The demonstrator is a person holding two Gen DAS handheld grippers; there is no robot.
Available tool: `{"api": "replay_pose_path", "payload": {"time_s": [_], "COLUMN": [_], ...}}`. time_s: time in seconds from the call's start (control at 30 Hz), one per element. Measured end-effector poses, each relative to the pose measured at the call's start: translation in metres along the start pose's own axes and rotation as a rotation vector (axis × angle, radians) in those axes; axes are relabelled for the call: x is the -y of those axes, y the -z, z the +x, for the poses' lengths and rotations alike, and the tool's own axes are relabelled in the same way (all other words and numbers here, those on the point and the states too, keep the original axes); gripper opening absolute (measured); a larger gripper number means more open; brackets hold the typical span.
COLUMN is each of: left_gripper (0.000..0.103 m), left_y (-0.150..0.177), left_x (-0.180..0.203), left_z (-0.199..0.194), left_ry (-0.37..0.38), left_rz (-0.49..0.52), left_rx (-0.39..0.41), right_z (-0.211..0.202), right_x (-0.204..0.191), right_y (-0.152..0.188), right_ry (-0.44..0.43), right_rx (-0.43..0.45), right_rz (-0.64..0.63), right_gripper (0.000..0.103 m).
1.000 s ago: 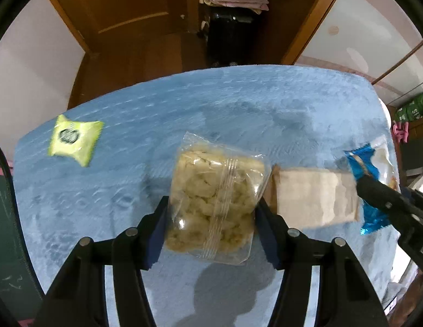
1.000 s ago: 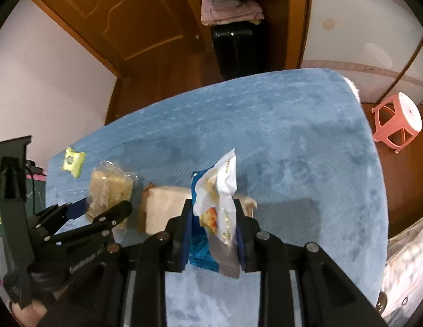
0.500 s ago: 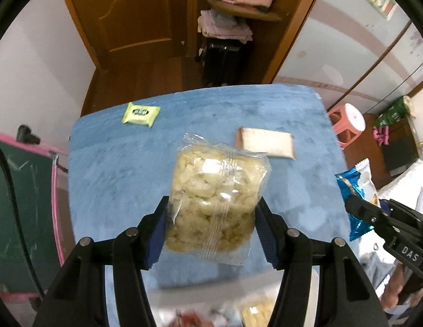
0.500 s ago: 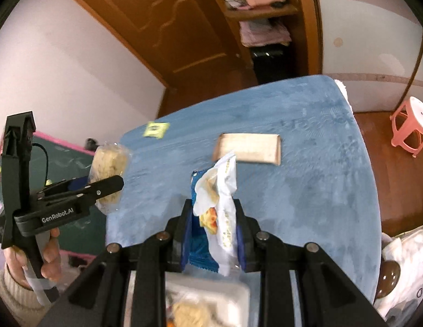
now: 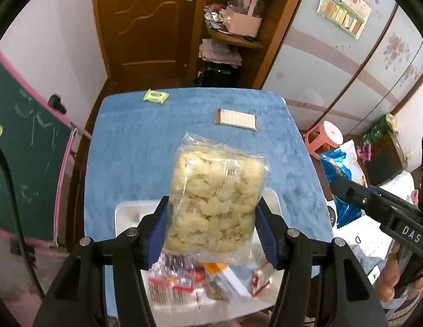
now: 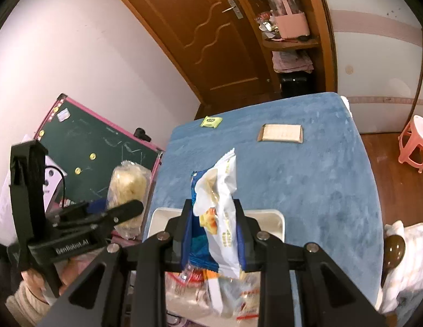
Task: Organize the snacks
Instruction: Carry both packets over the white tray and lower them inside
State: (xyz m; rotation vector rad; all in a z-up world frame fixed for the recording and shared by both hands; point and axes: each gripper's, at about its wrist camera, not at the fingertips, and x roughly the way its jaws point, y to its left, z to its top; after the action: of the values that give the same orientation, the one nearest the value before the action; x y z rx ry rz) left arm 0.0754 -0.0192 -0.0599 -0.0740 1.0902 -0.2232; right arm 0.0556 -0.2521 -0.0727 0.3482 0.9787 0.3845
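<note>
My left gripper (image 5: 211, 229) is shut on a clear bag of pale puffed snacks (image 5: 215, 199), held high above a white tray (image 5: 126, 215) with several snack packets. My right gripper (image 6: 213, 234) is shut on a blue-and-white snack packet (image 6: 218, 207), also over the white tray (image 6: 268, 218). In the right wrist view the left gripper (image 6: 129, 209) with the clear bag (image 6: 129, 185) hangs at the left. The right gripper's packet (image 5: 341, 169) shows at the right of the left wrist view. On the blue table lie a yellow-green packet (image 5: 156, 96) and a tan wafer pack (image 5: 236, 120).
The blue-covered table (image 5: 129, 150) has its far half bare apart from the two packets. A green chalkboard with a pink frame (image 6: 102, 147) leans at the left. A pink stool (image 6: 414, 144) stands right of the table. A wooden door and shelves are behind.
Both grippers have risen and pulled back toward the table's near edge, each still holding its packet. The white tray with snacks has come into view beneath them.
</note>
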Motion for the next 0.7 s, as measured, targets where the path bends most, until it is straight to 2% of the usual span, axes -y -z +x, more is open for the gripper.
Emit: {"api": "replay_pose_path", "payload": {"time_s": [0.1, 0.23, 0.37, 0.7], "left_gripper": [0.058, 0.058, 0.058, 0.058], "left_y": [0.03, 0.059, 0.081, 0.105], "left_x": [-0.002, -0.004, -0.006, 0.002], "left_z": [-0.008, -0.005, 0.005, 0.017], "left_ry": [-0.004, -0.054, -0.06, -0.11], "left_rz": [-0.038, -0.059, -0.077, -0.033], "left_rx": [0.012, 0.021, -0.012, -0.034], "right_z": [-0.005, -0.005, 0.003, 0.01], "right_x": [-0.008, -0.013, -0.019, -0.029], "right_y": [0.022, 0.053, 0.08, 0.094], "right_ry": [0.009, 0.02, 0.06, 0.12], "right_rx": [-0.005, -0.026, -0.053, -0.055], "right_rz": [-0.02, -0.008, -0.025, -0.073], "right_gripper": [0.027, 0.027, 0.027, 0.027]}}
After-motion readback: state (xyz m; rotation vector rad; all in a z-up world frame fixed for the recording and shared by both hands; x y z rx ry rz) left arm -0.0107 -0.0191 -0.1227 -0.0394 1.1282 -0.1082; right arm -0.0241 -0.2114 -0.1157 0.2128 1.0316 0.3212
